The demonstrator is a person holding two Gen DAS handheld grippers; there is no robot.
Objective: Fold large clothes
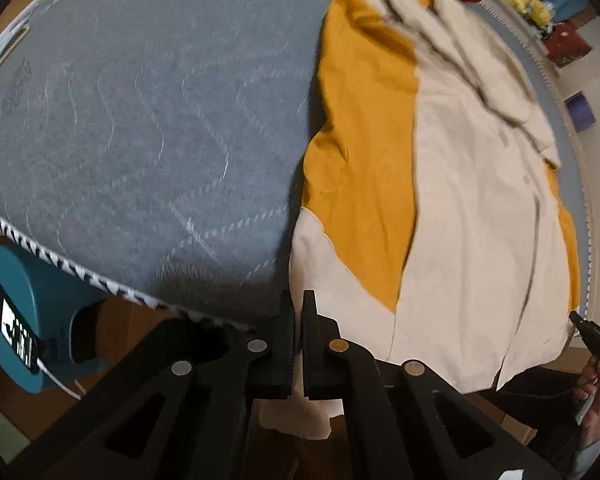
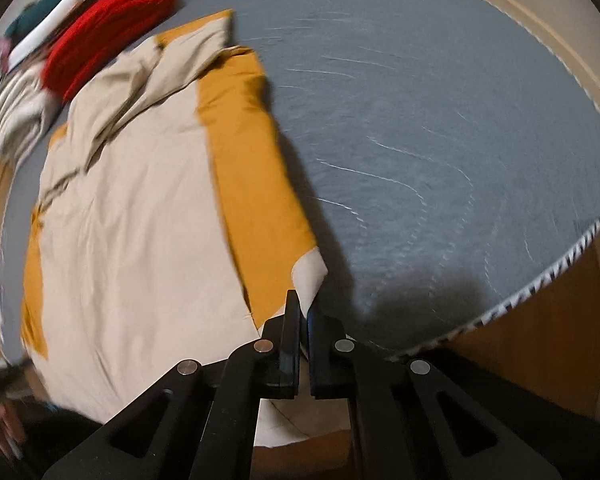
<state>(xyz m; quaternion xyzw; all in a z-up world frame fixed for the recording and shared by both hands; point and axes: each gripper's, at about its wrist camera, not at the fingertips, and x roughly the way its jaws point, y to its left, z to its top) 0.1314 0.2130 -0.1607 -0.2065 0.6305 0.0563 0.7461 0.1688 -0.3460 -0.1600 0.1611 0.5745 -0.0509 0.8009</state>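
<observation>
A large cream and mustard-yellow garment [image 1: 440, 208] lies spread on the grey mattress [image 1: 140, 120], one side folded over so the yellow shows. My left gripper [image 1: 298, 308] is shut on the garment's cream hem at the mattress's near edge, with cloth hanging between the jaws. In the right wrist view the same garment [image 2: 140, 208] lies left of centre on the mattress [image 2: 440, 140]. My right gripper [image 2: 303, 312] is shut on a cream corner of the garment at the near edge.
A red knitted item [image 2: 108, 28] and a stack of folded cloth [image 2: 16, 120] lie at the mattress's far end. A teal device with a phone [image 1: 28, 320] sits on the wooden floor by the edge. Yellow toys [image 1: 528, 0] are beyond the mattress.
</observation>
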